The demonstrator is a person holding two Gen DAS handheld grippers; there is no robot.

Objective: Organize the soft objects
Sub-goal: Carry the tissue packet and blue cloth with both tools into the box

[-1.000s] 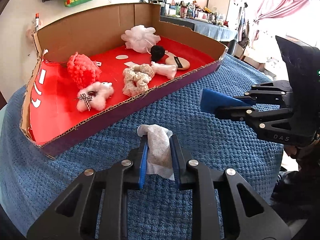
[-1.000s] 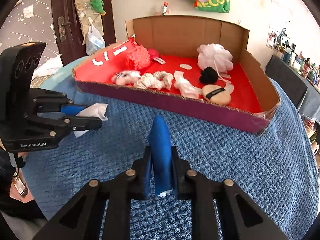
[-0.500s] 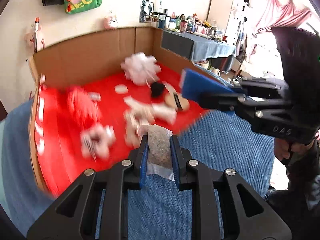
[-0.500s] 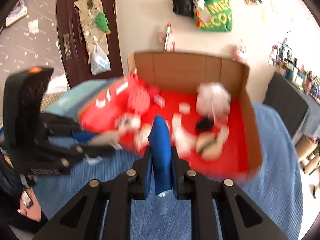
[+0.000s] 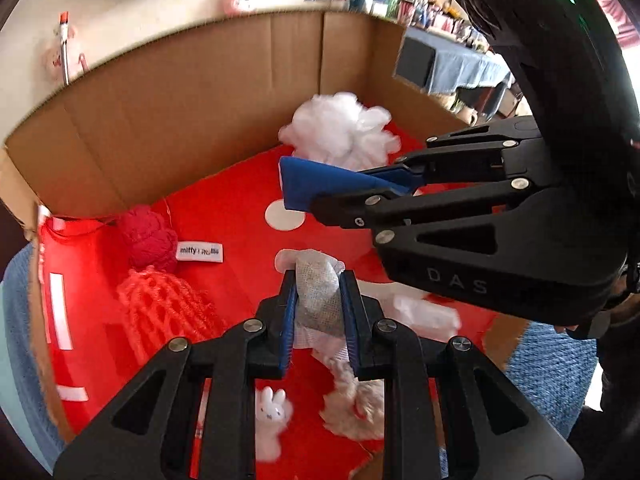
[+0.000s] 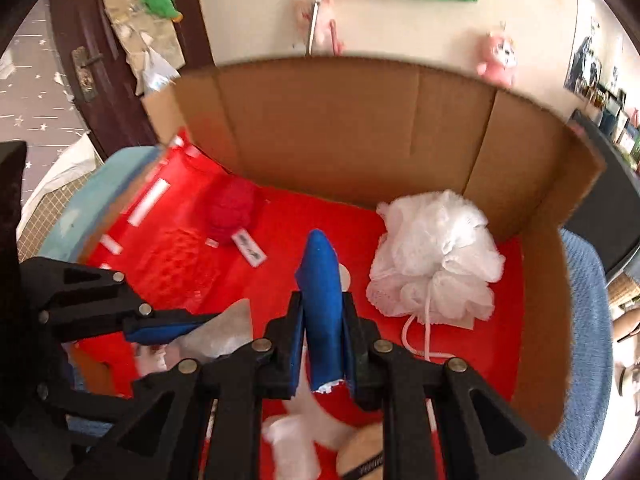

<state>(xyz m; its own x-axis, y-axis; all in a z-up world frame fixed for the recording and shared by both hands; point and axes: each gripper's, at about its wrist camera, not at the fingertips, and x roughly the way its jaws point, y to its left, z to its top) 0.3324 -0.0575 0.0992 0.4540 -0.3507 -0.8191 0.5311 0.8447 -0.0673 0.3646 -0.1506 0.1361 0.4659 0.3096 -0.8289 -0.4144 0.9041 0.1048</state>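
Observation:
My left gripper [image 5: 319, 300] is shut on a white and grey mesh pad [image 5: 318, 294] and hangs over the red floor of the cardboard box [image 5: 240, 208]. To its right, the right gripper [image 5: 340, 190] is shut on a folded blue cloth [image 5: 316, 184]. In the right wrist view that blue cloth [image 6: 322, 308] stands upright between the shut jaws of the right gripper [image 6: 322, 340], above the box floor [image 6: 280, 232]. The left gripper [image 6: 160, 330] shows at the lower left there with the mesh pad [image 6: 224, 334] sticking out.
In the box lie a white bath pouf [image 6: 436, 256], a dark red knitted ball [image 5: 150, 236], an orange net scrubber [image 5: 164, 312], a small white bunny toy [image 5: 270, 412], a cream scrunchie [image 5: 356, 404] and a beige puff [image 6: 360, 456]. Tall cardboard walls [image 6: 360, 132] close the back. Blue cloth [image 6: 588, 320] covers the table.
Both grippers have moved forward from above the blue table cover to above the box floor, each still holding its piece. The box contents now fill both views.

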